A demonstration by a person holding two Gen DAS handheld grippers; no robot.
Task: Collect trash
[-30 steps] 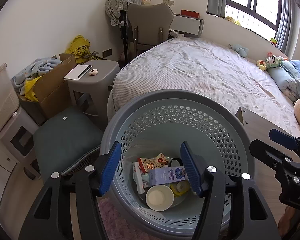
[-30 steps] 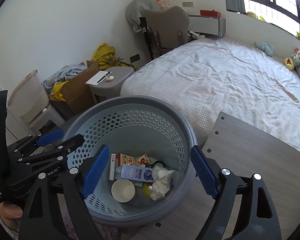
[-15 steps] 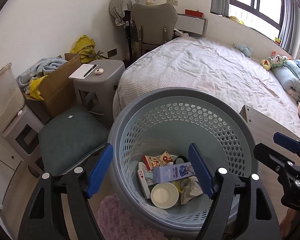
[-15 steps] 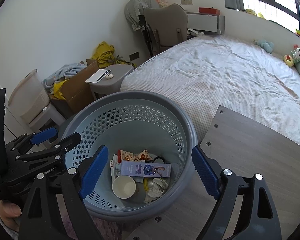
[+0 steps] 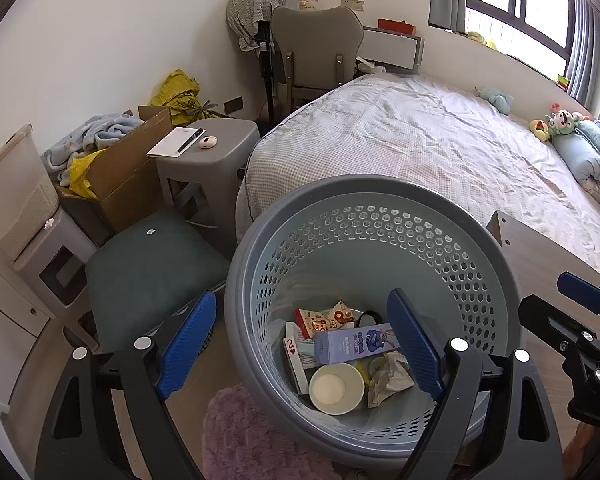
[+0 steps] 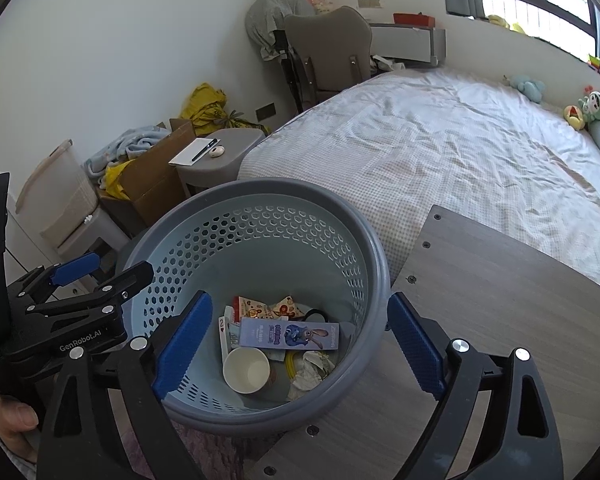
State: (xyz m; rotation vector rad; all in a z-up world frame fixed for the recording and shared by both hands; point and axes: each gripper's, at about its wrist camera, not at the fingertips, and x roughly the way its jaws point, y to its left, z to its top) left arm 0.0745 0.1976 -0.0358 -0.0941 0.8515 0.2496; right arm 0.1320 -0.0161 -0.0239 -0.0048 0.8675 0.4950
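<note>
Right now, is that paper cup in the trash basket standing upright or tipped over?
Upright: the paper cup sits mouth-up on the basket floor, its round rim and inside showing.

Both grippers, left gripper (image 5: 300,344) and right gripper (image 6: 300,344), share black angular frames, ribbed blue finger pads (image 6: 182,344), silver screws; white "GenRobot.AI" lettering marks one
</note>
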